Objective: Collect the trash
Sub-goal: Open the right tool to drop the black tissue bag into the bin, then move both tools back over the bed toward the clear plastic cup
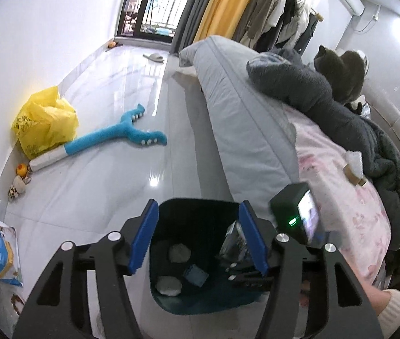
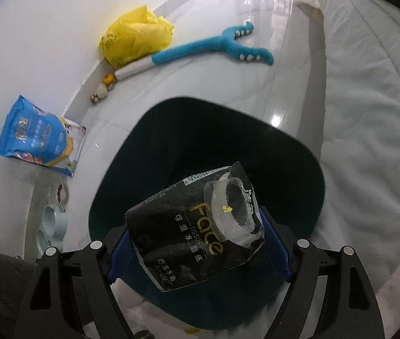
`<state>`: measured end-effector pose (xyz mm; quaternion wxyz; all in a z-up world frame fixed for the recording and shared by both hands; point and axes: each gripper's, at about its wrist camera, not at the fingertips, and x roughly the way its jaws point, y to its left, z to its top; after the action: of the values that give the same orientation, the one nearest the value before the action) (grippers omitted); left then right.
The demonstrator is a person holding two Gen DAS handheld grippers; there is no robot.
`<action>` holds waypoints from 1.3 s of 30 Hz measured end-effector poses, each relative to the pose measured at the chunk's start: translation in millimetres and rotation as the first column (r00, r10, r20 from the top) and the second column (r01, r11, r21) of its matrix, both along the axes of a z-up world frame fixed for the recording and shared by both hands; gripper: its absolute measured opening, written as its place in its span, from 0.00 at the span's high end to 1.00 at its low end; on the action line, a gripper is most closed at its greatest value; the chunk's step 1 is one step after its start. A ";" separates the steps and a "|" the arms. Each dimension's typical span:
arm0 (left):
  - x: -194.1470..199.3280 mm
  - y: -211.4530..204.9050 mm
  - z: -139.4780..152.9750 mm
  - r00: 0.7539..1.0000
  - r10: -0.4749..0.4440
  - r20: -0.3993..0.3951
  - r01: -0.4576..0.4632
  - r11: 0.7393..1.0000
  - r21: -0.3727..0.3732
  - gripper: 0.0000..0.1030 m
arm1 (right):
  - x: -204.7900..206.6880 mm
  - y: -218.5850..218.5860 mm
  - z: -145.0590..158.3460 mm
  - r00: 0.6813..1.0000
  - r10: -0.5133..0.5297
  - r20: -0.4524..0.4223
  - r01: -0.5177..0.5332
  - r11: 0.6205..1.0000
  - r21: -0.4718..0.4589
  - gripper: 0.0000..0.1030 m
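Tissue pack (image 2: 197, 234) clamped between right fingers (image 2: 277, 250) over bin (image 2: 109, 197) (bottom hidden); left fingers (image 1: 144, 240) apart, empty.

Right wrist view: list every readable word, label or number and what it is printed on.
"Face" on the black tissue pack held in the right gripper.
"TISSUE" under it, same pack.
"可湿水面纸" on the same pack.
Barcode digits at its top edge: too small to read.
Blue bag: print blurred.
Yellow bag: print blurred.

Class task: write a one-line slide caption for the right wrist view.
Right gripper holds a black tissue packet above the dark bin on the floor.
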<state>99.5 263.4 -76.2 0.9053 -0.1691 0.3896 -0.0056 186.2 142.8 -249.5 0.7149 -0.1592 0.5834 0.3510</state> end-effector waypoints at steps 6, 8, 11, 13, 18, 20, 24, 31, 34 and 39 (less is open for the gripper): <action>-1.4 -9.8 21.2 0.998 -0.012 0.062 0.012 1.000 0.001 0.40 | -6.2 3.8 -4.5 1.000 0.026 -0.010 -0.026 0.999 -0.042 0.12; -2.1 -14.8 27.5 0.997 -0.019 0.079 0.018 1.000 0.010 0.40 | -8.1 3.3 -2.3 0.999 0.040 -0.008 -0.041 0.998 -0.050 0.10; -1.8 -21.3 34.5 0.995 -0.024 0.098 0.022 1.000 0.016 0.40 | -10.3 0.0 4.7 0.999 0.047 0.002 -0.047 0.998 -0.038 0.08; -0.8 -26.5 39.0 0.994 -0.026 0.108 0.023 0.999 0.027 0.40 | -10.1 -4.8 11.7 0.999 0.045 0.004 -0.045 0.999 -0.021 0.08; 4.9 -40.6 46.8 0.990 -0.037 0.133 0.032 0.999 0.034 0.40 | -11.4 -14.8 36.3 0.998 0.053 0.034 -0.055 0.997 0.046 0.08; 7.0 -45.8 50.7 0.989 -0.036 0.143 0.033 0.999 0.026 0.40 | -12.3 -19.6 50.6 0.996 0.063 0.059 -0.068 0.994 0.089 0.08; 12.9 -60.4 57.7 0.986 -0.043 0.161 0.039 0.999 0.030 0.40 | -12.7 -33.6 79.0 0.987 0.083 0.135 -0.104 0.983 0.150 0.08; 25.8 -80.4 60.6 0.985 -0.046 0.167 0.040 0.998 0.038 0.38 | -2.6 -69.1 114.7 0.971 0.046 0.236 -0.096 0.974 0.206 0.08; 31.0 -89.2 62.8 0.983 -0.046 0.176 0.040 0.998 0.037 0.37 | 3.3 -87.0 128.9 0.959 0.016 0.284 -0.083 0.970 0.227 0.08; 41.1 -105.9 66.6 0.981 -0.057 0.187 0.050 0.998 0.044 0.34 | 16.9 -118.4 145.3 0.945 -0.042 0.326 -0.044 0.967 0.253 0.08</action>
<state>140.6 157.4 -9.6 0.9407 -0.1395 0.3070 -0.0381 203.1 24.4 -104.2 0.8163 -0.1220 0.4057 0.3925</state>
